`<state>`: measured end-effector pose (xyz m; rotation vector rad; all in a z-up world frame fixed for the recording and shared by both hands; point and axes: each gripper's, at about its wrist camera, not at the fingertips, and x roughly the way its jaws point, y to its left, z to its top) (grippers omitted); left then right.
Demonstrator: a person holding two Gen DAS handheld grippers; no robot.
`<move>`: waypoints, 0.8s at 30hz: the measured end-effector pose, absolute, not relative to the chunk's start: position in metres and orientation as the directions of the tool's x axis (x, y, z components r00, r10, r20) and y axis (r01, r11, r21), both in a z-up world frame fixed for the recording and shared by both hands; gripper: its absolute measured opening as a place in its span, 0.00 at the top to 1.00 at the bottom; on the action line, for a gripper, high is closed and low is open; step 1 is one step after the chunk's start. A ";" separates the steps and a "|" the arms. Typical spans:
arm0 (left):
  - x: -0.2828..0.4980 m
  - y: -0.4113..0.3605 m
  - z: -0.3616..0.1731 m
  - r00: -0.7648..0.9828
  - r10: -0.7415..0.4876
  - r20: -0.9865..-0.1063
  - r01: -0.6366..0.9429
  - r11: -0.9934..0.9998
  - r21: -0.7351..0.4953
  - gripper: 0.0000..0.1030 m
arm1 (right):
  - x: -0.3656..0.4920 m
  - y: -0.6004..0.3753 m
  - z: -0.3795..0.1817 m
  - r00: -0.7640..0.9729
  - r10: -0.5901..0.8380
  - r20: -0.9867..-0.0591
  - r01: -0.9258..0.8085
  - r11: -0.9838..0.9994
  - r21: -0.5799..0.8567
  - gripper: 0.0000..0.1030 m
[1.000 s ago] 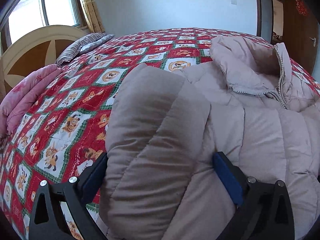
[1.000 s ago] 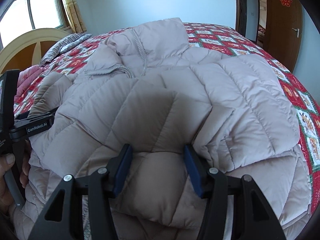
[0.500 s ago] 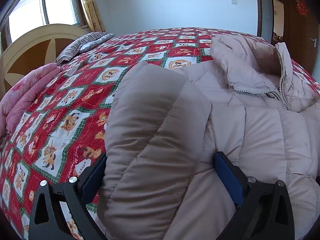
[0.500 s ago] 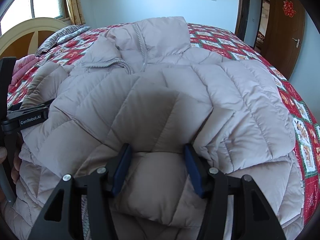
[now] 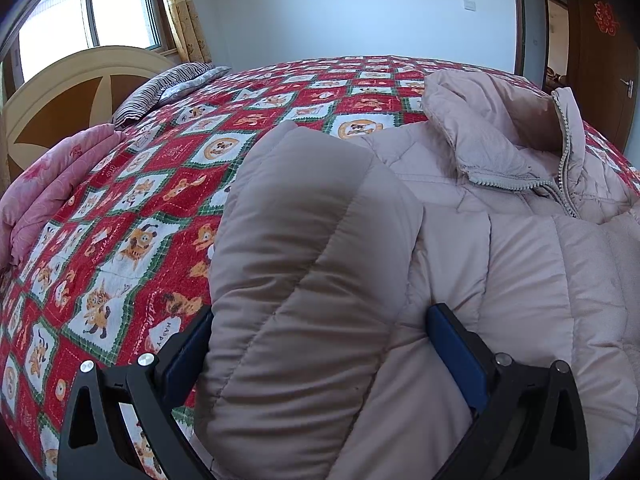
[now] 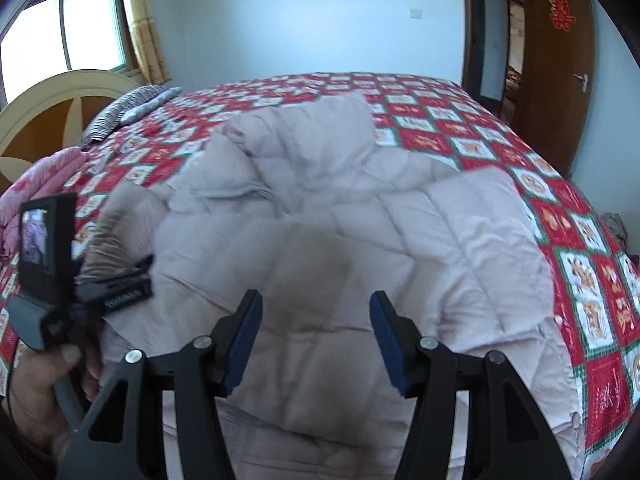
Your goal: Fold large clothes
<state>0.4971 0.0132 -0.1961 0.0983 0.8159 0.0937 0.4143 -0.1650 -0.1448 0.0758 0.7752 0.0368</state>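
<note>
A pale pink puffer jacket (image 6: 360,240) lies spread on a bed with a red patterned cover (image 5: 140,220). In the left wrist view my left gripper (image 5: 316,344) has its jaws wide around a thick fold of the jacket's sleeve (image 5: 304,264), pads against both sides. The collar and zipper (image 5: 560,168) lie at the right. In the right wrist view my right gripper (image 6: 316,336) is open and empty, raised above the jacket's middle. The left gripper (image 6: 112,288) and the hand holding it show at the left, on the sleeve.
A cream and brown headboard (image 5: 72,92), a striped pillow (image 5: 168,84) and a folded pink blanket (image 5: 48,184) are at the left. A brown door (image 6: 556,72) stands at the right. The bed's right edge (image 6: 616,320) drops off near the jacket.
My right gripper has let go of the jacket's quilted fold, opened wider and pulled up and back. The left gripper has stayed on the sleeve fold.
</note>
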 end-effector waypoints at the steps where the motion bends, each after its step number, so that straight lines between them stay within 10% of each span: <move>1: 0.497 0.013 -0.196 0.681 0.121 -0.722 -0.045 0.991 0.124 0.01 | 0.419 -0.156 -0.145 0.707 0.078 -0.703 -0.028 0.996 0.082 0.40; 24: 0.496 0.013 -0.195 0.682 0.130 -0.719 -0.047 0.990 0.134 0.01 | 0.444 -0.125 -0.203 0.656 0.024 -0.754 -0.077 0.996 -0.036 0.36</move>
